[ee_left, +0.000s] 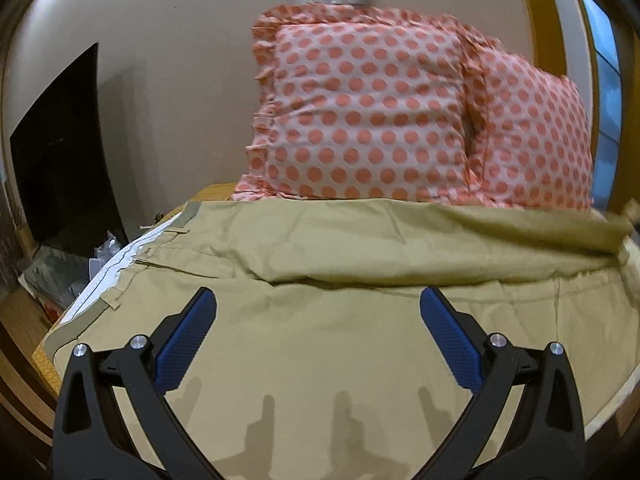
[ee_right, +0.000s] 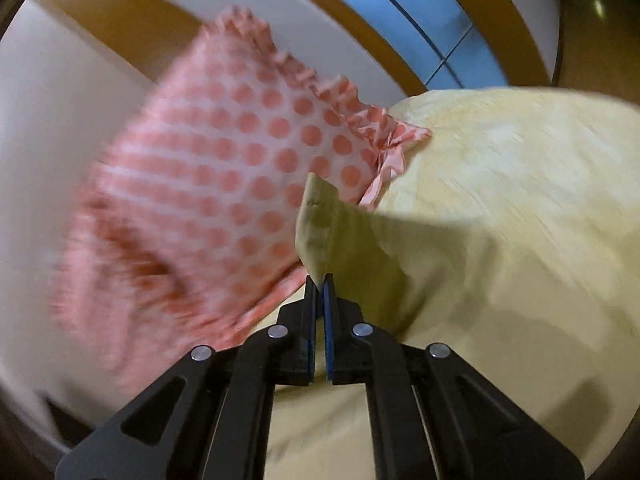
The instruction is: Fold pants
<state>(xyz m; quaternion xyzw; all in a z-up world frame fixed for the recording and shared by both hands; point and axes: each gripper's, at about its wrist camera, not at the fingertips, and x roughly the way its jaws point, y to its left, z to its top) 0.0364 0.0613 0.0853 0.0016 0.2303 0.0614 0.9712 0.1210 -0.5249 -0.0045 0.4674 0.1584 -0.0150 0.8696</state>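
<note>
Khaki pants lie spread across the bed in the left wrist view, waistband at the left, with one leg folded over along the far side. My left gripper is open and empty, just above the near pant fabric. In the right wrist view my right gripper is shut on a bunched end of the khaki pants, held up above the bed. That view is blurred by motion.
Two pink polka-dot pillows stand against the wall behind the pants; one shows in the right wrist view. A yellow bedsheet covers the bed. A dark cabinet and clutter sit off the bed's left edge. A window is behind.
</note>
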